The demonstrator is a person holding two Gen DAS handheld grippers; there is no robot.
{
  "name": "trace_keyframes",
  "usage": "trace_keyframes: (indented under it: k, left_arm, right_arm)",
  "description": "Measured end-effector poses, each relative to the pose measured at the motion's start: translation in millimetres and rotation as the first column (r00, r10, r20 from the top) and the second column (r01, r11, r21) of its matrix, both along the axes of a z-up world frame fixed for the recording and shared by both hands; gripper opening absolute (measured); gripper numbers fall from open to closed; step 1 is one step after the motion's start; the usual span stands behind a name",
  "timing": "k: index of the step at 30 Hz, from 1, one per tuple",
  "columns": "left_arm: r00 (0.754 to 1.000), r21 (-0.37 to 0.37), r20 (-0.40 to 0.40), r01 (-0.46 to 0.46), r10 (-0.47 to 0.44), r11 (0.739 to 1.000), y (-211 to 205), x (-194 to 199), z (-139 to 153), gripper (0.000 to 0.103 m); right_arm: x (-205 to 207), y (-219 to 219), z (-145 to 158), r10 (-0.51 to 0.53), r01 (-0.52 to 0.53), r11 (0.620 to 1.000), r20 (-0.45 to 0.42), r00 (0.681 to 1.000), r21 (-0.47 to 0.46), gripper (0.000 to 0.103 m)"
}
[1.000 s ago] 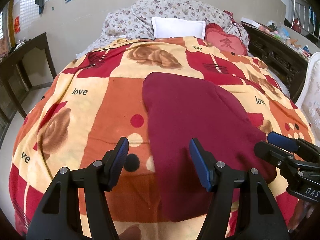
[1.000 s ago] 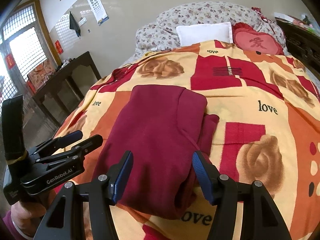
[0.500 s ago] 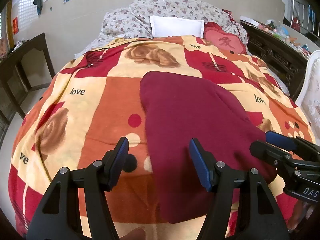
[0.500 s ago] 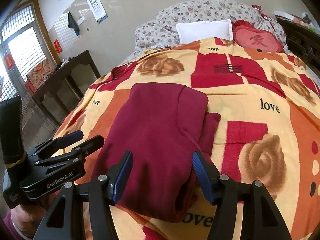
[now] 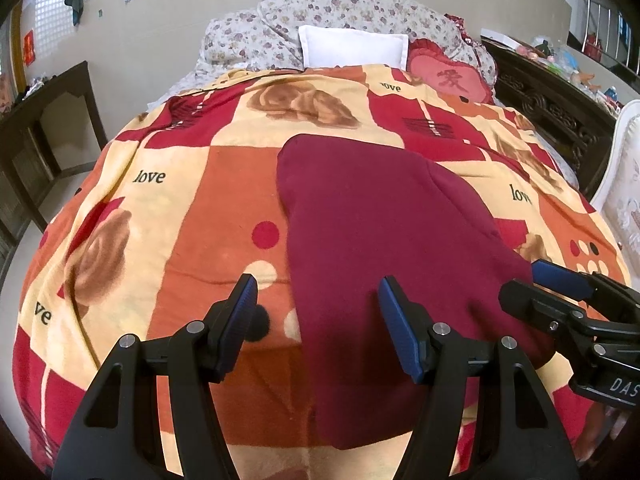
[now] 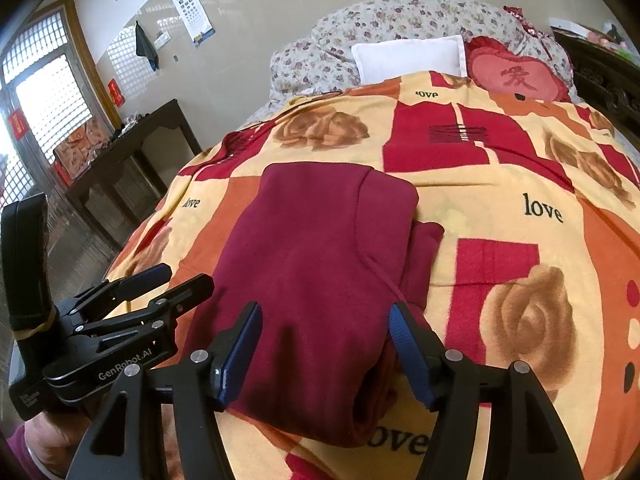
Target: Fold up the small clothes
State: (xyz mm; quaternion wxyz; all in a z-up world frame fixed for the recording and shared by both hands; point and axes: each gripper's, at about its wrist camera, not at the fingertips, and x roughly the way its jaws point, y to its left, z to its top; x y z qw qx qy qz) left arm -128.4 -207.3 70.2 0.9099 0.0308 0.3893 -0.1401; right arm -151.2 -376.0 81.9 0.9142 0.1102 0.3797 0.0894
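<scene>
A dark red garment (image 5: 380,232) lies folded into a long strip on the patterned blanket (image 5: 192,208), running from the near edge toward the pillows. It also shows in the right wrist view (image 6: 320,256), with a folded part sticking out on its right side. My left gripper (image 5: 316,316) is open and empty above the garment's near left edge; it also shows in the right wrist view (image 6: 156,284). My right gripper (image 6: 324,344) is open and empty above the garment's near right part; it shows in the left wrist view (image 5: 548,284).
A white pillow (image 5: 354,46), a flowered quilt (image 5: 360,12) and a red heart cushion (image 5: 448,80) lie at the head of the bed. A dark wooden table (image 6: 132,160) stands left of the bed. A carved dark cabinet (image 5: 548,104) and a white chair (image 5: 624,184) stand on the right.
Both grippers have drifted slightly over the garment's near end. The garment has not moved and both grippers stay open.
</scene>
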Motion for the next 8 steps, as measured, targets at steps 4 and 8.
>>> trace_keyframes:
  k: [4, 8]
  left_arm:
    - [1.0, -0.014, -0.018, 0.002, -0.002, 1.0, 1.0, 2.0, -4.8, 0.063]
    - [1.0, -0.028, -0.015, 0.004, -0.004, 1.0, 3.6, 3.4, -4.8, 0.063]
  right_arm:
    - [0.0, 0.2, -1.4, 0.002, -0.002, 1.0, 0.0, 1.0, -0.001, 0.064]
    - [-0.1, -0.1, -2.4, -0.001, 0.001, 1.0, -0.002, 1.0, 0.01, 0.064]
